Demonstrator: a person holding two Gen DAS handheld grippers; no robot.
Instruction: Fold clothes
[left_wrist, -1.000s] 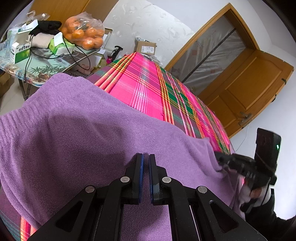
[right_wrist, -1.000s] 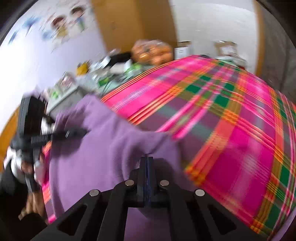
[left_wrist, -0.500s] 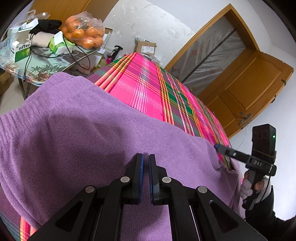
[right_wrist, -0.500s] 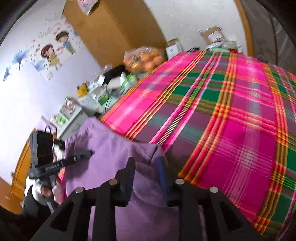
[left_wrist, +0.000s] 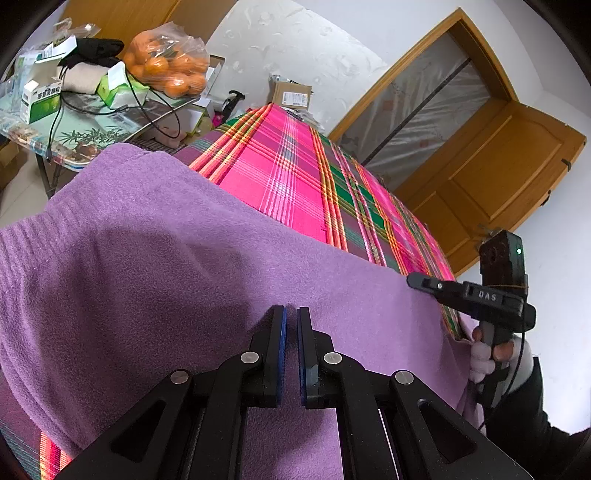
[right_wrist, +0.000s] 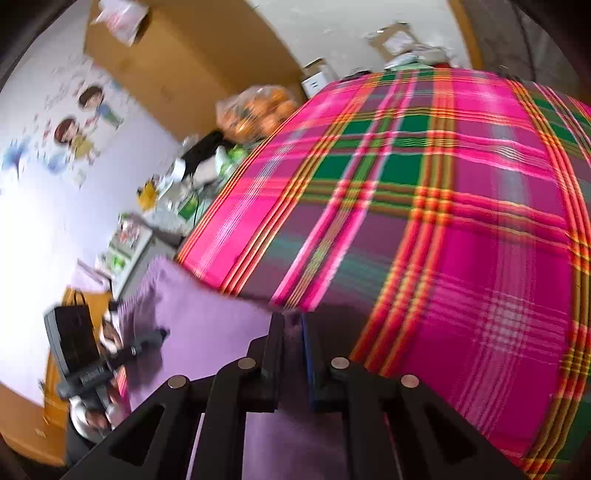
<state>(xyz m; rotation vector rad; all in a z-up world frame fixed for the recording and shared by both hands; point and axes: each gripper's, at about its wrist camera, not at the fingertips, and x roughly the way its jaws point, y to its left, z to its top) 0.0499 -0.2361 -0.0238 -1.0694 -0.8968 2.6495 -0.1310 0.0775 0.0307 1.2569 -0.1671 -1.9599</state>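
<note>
The fuzzy purple sweater (left_wrist: 177, 280) is lying spread on the plaid bedspread (left_wrist: 295, 177), long axis running nine to three, ribbed hem at nine o'clock. The left gripper (left_wrist: 290, 314) is staying pressed together, empty; the right gripper (right_wrist: 293, 319) is closing, nothing visibly pinched.

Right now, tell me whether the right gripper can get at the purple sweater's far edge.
Probably yes. The right gripper sits right at the far edge of the purple sweater, its jaws closing with purple cloth between them. Only flat plaid bedcover lies beyond; nothing blocks it. The frame is blurred, so contact is unclear.
</note>
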